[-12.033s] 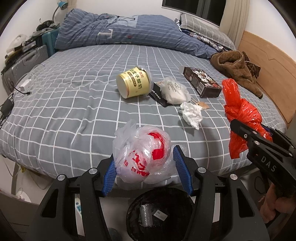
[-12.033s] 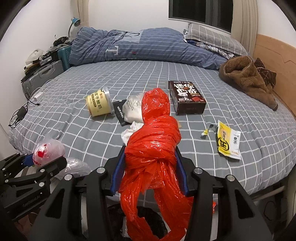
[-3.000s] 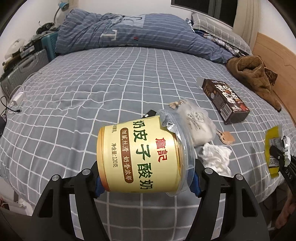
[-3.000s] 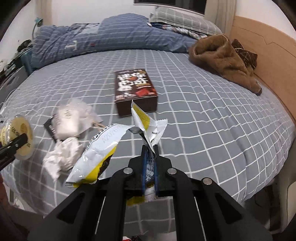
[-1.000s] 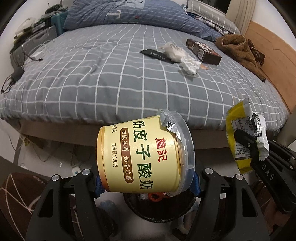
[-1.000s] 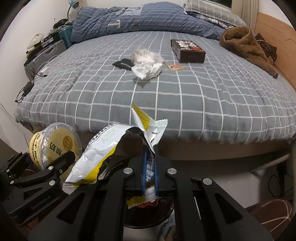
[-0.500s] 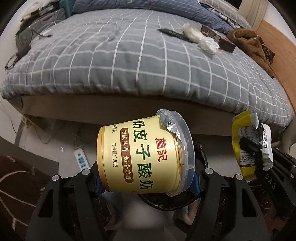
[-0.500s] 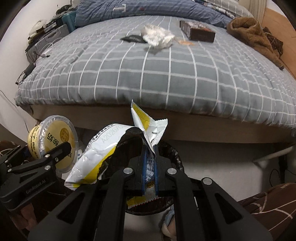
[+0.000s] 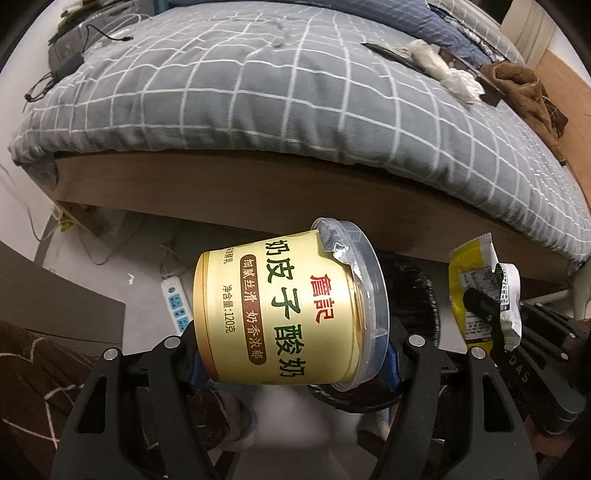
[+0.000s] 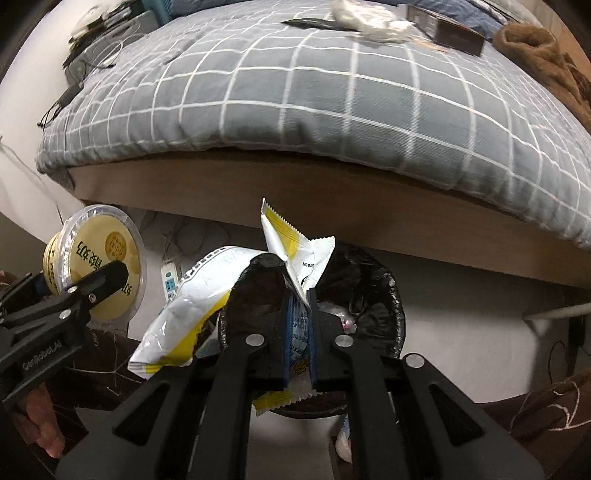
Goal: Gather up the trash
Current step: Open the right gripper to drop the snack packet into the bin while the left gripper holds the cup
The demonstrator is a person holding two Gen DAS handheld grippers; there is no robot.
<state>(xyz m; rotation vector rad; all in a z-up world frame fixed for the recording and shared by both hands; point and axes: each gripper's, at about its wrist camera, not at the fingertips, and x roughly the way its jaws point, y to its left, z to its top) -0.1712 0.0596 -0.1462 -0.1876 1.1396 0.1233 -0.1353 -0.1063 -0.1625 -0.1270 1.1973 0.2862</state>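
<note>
My left gripper is shut on a yellow yogurt tub lying on its side, held over the floor at the bed's foot; the tub also shows in the right wrist view. My right gripper is shut on a yellow-and-white snack wrapper, held just above a black-lined trash bin. In the left wrist view the bin sits behind the tub, with the wrapper to its right.
The grey checked bed fills the top; on it lie crumpled white tissue, a dark box and brown clothing. A white power strip and cables lie on the floor at the left.
Both grippers have dropped lower and tilted down toward the floor by the bed; the bin now sits closer under the wrapper. Both keep their hold.
</note>
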